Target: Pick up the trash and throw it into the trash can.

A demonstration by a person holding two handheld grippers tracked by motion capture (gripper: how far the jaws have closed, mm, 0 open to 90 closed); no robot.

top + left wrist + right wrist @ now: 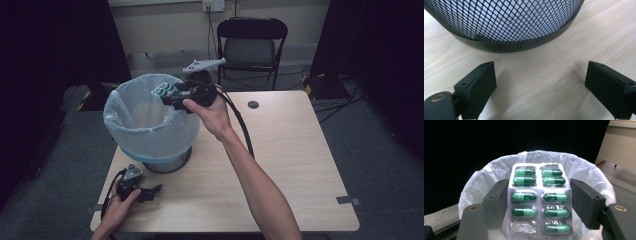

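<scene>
My right claw (172, 95) grips a blister pack of green capsules (539, 200) by its long edges, its long axis pointing out over the lined mesh bin (150, 125). My left claw (539, 85) rests wide open, holding nothing, on the surface (280, 165) beside the bin's base.

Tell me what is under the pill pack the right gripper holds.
Below the pill pack, gripped by the right gripper, is the open bin with its white liner. The pack hides the bin's bottom.
</scene>
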